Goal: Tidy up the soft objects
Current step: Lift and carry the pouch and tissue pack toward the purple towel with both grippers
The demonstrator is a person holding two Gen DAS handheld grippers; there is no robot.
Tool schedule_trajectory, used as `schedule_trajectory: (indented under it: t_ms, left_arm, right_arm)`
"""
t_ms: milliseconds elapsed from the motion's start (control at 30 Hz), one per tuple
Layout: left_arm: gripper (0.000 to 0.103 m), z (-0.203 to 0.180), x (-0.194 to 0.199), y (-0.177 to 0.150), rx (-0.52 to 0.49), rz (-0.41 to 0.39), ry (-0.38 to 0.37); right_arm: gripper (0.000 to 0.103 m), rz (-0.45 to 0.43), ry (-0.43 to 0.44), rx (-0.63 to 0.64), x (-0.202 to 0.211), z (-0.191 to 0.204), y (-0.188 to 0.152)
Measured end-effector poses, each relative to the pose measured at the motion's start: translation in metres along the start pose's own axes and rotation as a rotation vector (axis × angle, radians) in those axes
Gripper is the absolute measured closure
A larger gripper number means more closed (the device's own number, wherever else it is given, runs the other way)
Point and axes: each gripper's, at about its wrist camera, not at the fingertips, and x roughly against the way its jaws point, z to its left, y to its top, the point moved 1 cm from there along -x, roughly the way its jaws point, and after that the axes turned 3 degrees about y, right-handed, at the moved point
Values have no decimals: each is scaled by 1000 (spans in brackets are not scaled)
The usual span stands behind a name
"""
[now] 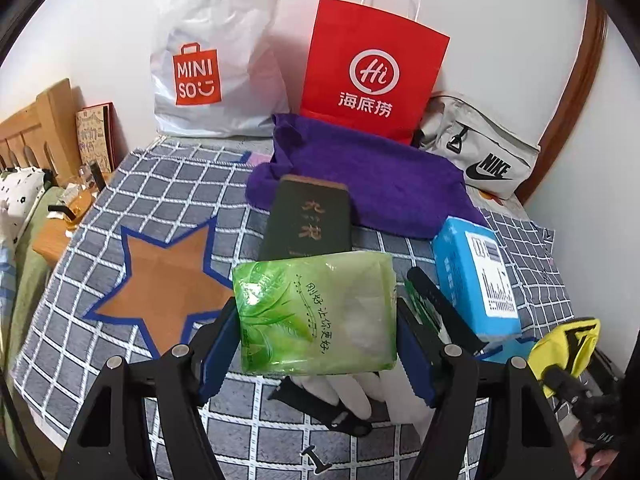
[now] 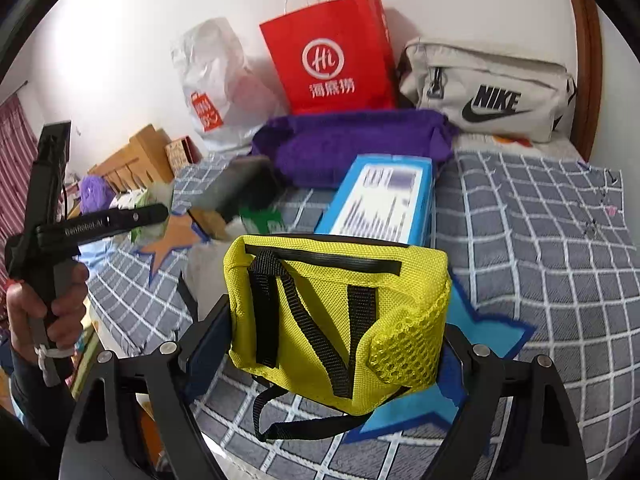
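My left gripper (image 1: 316, 344) is shut on a green tissue pack (image 1: 316, 312) and holds it above the checked cloth (image 1: 168, 184), right of the brown star (image 1: 168, 280). My right gripper (image 2: 336, 332) is shut on a yellow mesh pouch (image 2: 332, 312) with black straps, above the blue star (image 2: 492, 336). The pouch also shows at the lower right of the left wrist view (image 1: 568, 344). A purple towel (image 1: 360, 180) lies at the back, also in the right wrist view (image 2: 352, 140). White gloves (image 1: 352, 392) lie under the tissue pack.
A dark green book (image 1: 312, 216) and a blue box (image 1: 476, 276) lie near the towel. A red paper bag (image 1: 372, 64), a white Miniso bag (image 1: 212, 52) and a grey Nike bag (image 1: 480, 148) stand against the wall. A wooden headboard (image 1: 32, 136) is at the left.
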Motion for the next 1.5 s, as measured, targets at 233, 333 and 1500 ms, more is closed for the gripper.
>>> schedule_trajectory:
  t_ms: [233,333,1500]
  left_arm:
    - [32,2,4,16,-2,-19,14]
    - [32,2,2,23,-1,-19,18]
    - [32,-25,-73,140,-81,-9,56]
  right_arm:
    - [17,-26,3,13,4,3,23]
    - [17,-36,-5,17,5,4,31]
    - [17,-55,5,34,-70,-32,181]
